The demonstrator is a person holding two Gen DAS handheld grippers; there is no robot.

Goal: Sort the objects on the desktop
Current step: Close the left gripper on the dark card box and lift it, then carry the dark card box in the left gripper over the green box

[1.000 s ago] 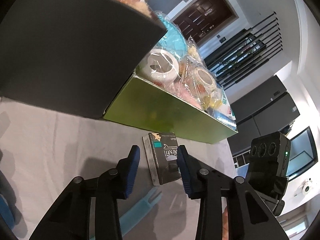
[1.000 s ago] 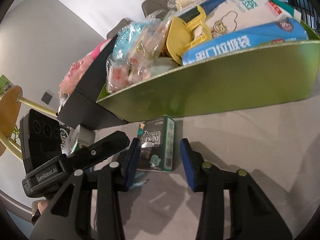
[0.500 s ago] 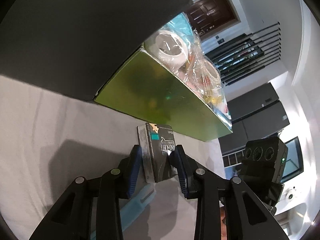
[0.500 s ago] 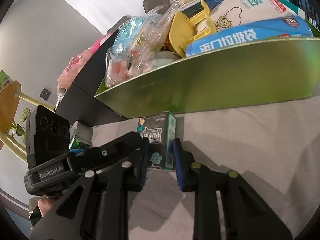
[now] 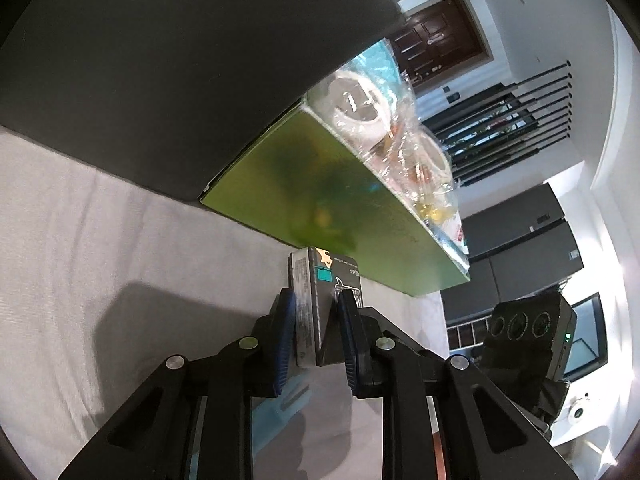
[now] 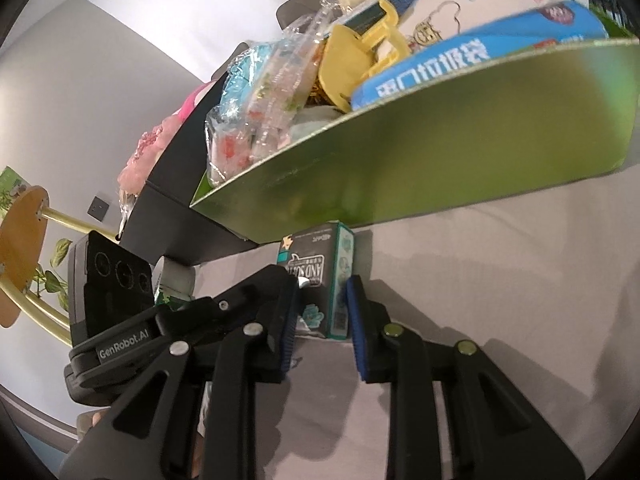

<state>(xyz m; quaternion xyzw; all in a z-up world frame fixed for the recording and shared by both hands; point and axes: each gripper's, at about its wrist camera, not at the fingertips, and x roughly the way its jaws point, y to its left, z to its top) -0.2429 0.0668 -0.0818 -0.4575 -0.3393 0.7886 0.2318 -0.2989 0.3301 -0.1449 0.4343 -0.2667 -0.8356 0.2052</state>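
Directly at 12 o'clock, the green cardboard box [image 6: 460, 152] stuffed with wrapped packets stands beside a black box [image 5: 172, 64] on grey cloth tabletop [image 5: 100, 240]. Left tongs [image 5: 316, 330] clamp the small dark printed carton [image 5: 320, 304]; right tongs [image 6: 322, 318] bracket it, narrowly parted, contact unclear.
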